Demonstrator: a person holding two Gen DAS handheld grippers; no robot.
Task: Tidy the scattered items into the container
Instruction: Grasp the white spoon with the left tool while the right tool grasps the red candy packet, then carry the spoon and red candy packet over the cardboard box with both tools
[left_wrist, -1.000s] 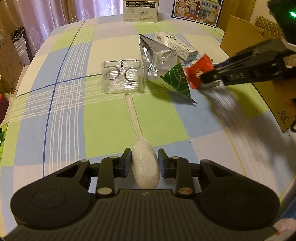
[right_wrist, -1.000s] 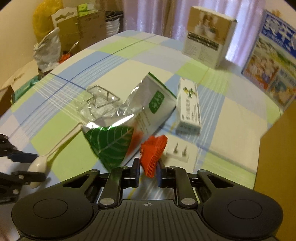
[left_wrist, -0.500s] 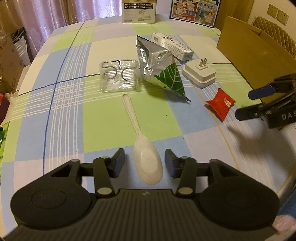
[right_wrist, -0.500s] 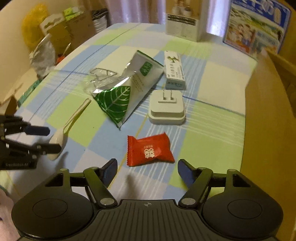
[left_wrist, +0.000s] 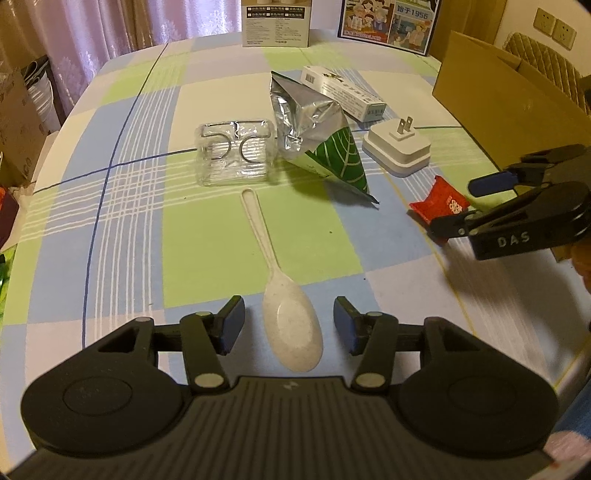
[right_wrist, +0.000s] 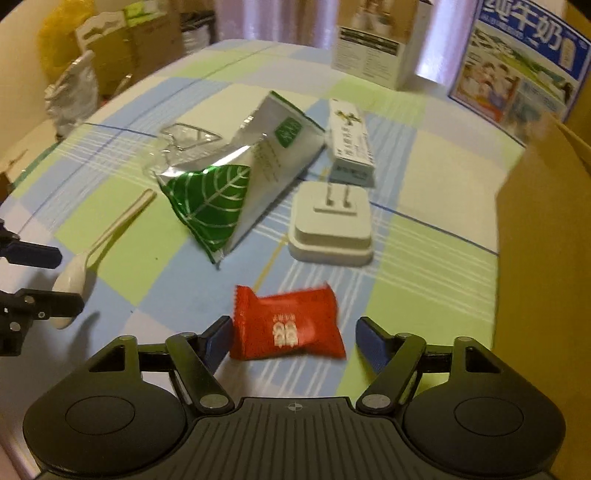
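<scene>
Sweet (right_wrist: 286, 326), a red packet lying at six o'clock between the spread, just-opening jaws of the right gripper (right_wrist: 293, 338), could slide away if one finger nudges it first.

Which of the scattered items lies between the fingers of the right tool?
The red candy packet. It lies flat on the tablecloth inside the open right tool; the white spoon sits in the left tool instead.
</scene>
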